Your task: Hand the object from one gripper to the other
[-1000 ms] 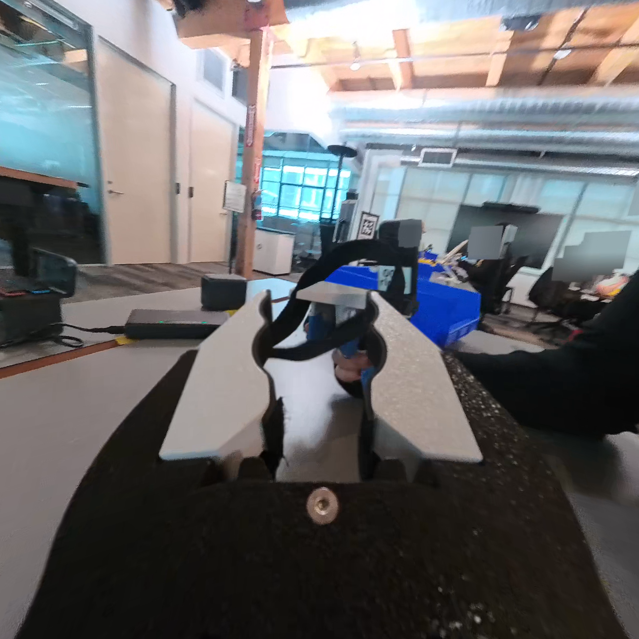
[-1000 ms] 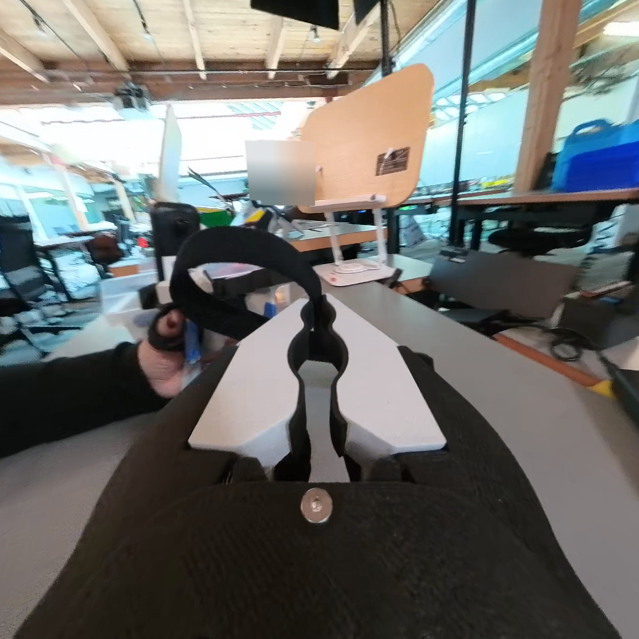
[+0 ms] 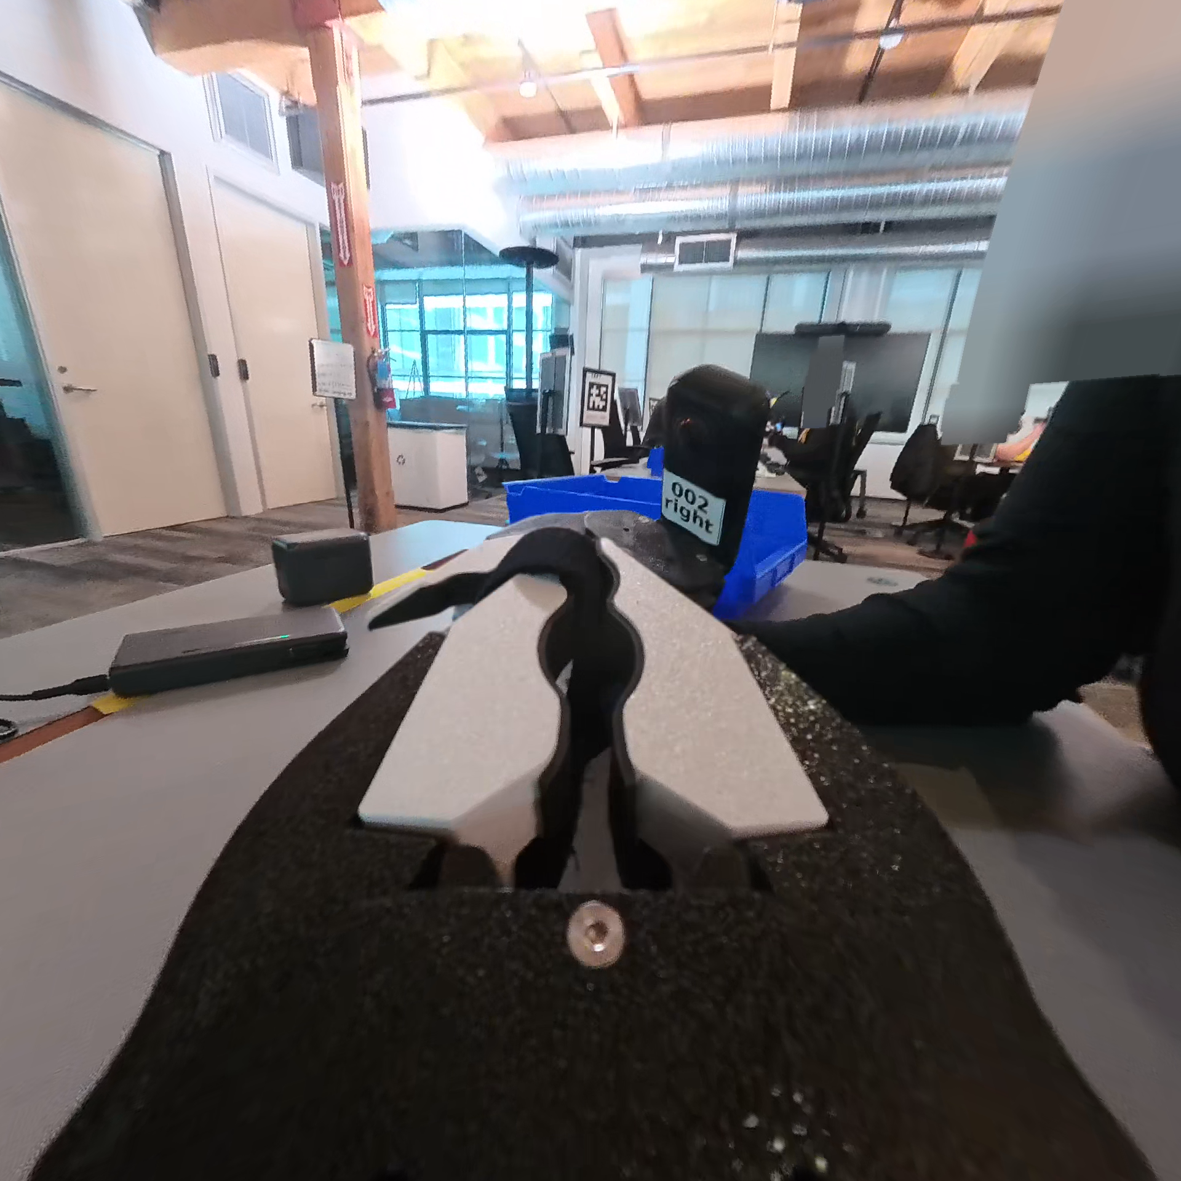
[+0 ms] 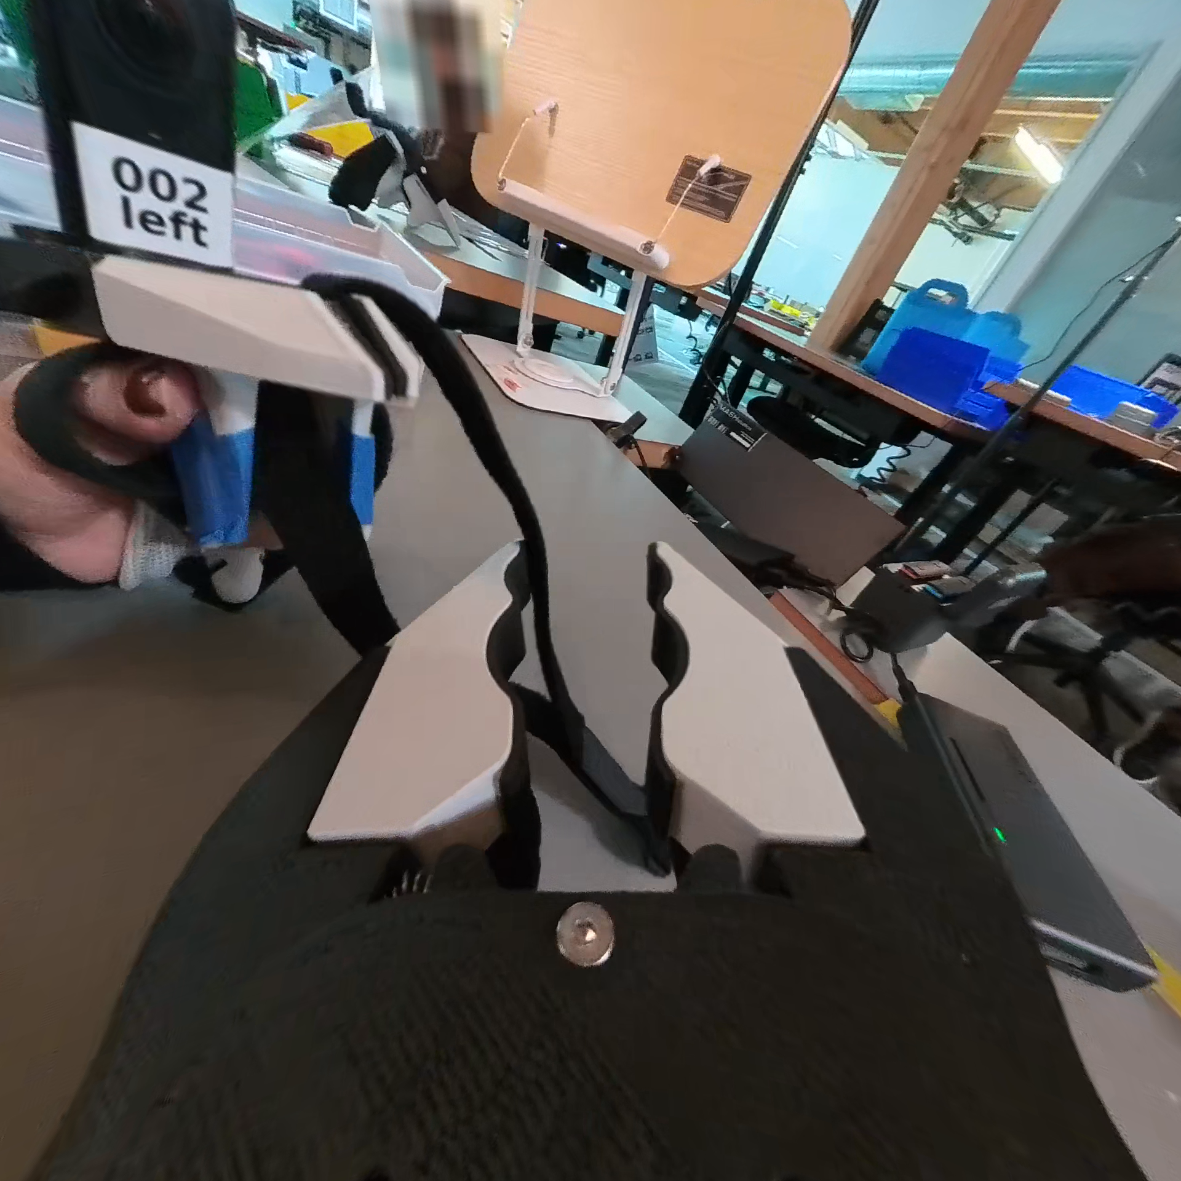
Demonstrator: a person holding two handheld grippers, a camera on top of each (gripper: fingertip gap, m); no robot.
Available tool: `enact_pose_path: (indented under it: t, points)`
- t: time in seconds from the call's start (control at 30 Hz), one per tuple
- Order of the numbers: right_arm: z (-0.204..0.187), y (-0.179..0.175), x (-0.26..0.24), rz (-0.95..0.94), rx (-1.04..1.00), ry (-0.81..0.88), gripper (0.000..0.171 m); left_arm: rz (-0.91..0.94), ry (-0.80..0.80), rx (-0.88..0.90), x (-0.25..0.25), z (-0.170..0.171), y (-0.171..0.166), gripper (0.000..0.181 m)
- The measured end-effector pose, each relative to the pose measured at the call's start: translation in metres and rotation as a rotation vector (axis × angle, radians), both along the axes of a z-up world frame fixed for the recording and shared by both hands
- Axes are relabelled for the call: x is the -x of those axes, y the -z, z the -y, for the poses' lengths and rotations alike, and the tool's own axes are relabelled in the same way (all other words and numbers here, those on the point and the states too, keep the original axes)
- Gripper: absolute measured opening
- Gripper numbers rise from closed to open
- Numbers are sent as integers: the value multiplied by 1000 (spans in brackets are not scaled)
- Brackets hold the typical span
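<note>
The object is a black fabric strap [image 3: 588, 639]. My left gripper [image 3: 585, 543] is shut on it, and the strap runs down the gap between the two grey fingers. In the right wrist view the left gripper [image 4: 390, 364] is at the upper left, pinching the strap [image 4: 511, 460] at its fingertips. From there the strap hangs down into the gap of my right gripper [image 4: 588, 556], which is open with its fingers apart on either side. The strap's lower end lies loose between those fingers. The right gripper's camera body [image 3: 712, 441] stands just beyond my left fingertips.
Both grippers are over a grey table [image 3: 96, 831]. On it lie a dark power bank [image 3: 230, 648], a small black box [image 3: 323, 565] and a blue bin [image 3: 760, 537]. A wooden board on a white stand [image 4: 658, 128] stands farther back. A black sleeve [image 3: 958, 613] reaches in from the right. About 8 centimetres separates my left fingertips from my right.
The left gripper was open around the strap and has shut on it. The right gripper was shut on the strap and has opened. The two grippers are closer together.
</note>
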State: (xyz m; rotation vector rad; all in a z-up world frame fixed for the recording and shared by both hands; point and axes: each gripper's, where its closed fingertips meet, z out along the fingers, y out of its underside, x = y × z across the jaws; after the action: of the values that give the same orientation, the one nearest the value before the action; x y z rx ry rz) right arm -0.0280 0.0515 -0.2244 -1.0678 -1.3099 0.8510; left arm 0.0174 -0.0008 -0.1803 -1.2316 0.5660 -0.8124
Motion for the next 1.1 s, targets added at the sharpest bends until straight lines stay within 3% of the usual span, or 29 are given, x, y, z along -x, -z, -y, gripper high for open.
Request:
enact_pose_path:
  t: [0.1,0.2,0.33,0.53,0.63,0.77,0.83,0.97,1.1]
  points:
    - [2,9,2,56,-26,-6,25,41,13,-29,4,4,-7,0]
    - [4,11,2,77,-93,6,0,61,-8,-35,9,4,-10,0]
    - [-6,4,-2,59,-183,105,0,73,-99,-47,21,-2,-12,9]
    - [-25,-27,-21,-84,-247,275,0,57,-339,-145,50,-7,-22,48]
    - [-36,-75,-44,-200,-247,345,0,36,-429,-152,67,-5,-18,42]
    - [-51,-158,-109,-163,-291,500,0,102,-448,-146,81,-1,-23,37]
    - [-68,-172,-160,-21,-244,656,0,130,-450,-140,84,0,-23,34]
    - [-99,-148,-294,244,-2,1061,0,134,-455,-125,86,-1,-22,34]
    - [-118,-104,-410,347,219,1414,5,147,-461,-110,89,-2,-21,34]
